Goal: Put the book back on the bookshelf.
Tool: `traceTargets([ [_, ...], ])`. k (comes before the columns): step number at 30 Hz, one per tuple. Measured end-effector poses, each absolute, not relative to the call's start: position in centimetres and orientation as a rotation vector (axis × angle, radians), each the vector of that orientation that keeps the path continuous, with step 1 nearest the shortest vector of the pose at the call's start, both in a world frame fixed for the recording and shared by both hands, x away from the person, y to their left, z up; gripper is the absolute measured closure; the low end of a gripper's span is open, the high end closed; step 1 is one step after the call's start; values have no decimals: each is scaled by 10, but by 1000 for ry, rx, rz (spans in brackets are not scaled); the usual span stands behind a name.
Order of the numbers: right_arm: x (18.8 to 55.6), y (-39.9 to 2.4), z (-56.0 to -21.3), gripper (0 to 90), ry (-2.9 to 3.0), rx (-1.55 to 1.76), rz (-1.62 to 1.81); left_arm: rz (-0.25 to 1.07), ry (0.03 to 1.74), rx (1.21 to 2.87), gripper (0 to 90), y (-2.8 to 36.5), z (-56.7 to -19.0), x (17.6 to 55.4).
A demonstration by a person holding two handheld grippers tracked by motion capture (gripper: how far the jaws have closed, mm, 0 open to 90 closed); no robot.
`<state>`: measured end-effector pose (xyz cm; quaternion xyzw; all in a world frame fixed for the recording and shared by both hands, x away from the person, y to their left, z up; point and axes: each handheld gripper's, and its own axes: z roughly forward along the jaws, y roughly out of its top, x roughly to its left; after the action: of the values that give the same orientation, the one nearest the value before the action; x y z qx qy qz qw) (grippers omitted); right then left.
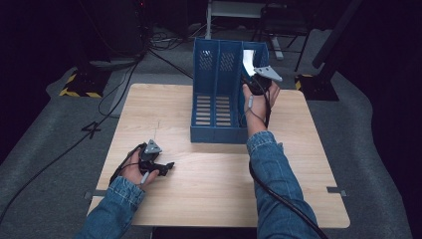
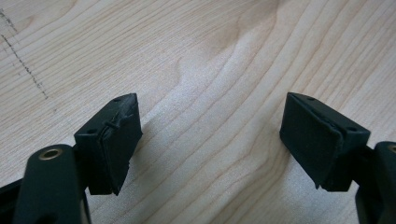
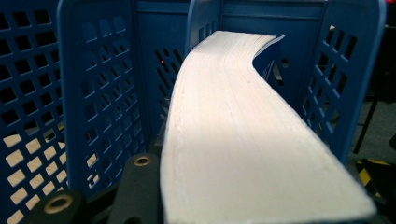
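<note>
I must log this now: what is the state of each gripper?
Left gripper: open, holding nothing, above the table.
Right gripper: closed on the book, at the file rack.

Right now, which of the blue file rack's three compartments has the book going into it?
The rightmost compartment, by the high view: the right hand-held gripper holds the thick book inside it, page edges up. The middle compartment and left compartment hold nothing.

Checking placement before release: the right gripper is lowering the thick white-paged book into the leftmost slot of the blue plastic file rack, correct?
Not leftmost. The high view shows the right gripper putting the book into the rightmost slot of the blue plastic file rack.
</note>
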<state>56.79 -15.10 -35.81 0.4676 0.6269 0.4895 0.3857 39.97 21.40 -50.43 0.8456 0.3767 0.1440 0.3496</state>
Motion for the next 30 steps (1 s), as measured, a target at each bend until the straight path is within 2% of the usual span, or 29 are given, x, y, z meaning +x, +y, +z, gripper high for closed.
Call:
traceTargets([
  [10, 568, -152, -358, 572, 1602, 1215, 1237, 375, 975, 2199, 211, 215, -504, 398],
  [14, 562, -157, -353, 455, 1641, 1231, 1264, 372, 976, 2199, 210, 215, -504, 397],
  [20, 546, -167, -340, 375, 1662, 1205, 1282, 372, 984, 2196, 210, 215, -504, 395],
  [30, 508, -185, -307, 351, 1798, 1101, 1253, 372, 983, 2193, 210, 216, -504, 393],
])
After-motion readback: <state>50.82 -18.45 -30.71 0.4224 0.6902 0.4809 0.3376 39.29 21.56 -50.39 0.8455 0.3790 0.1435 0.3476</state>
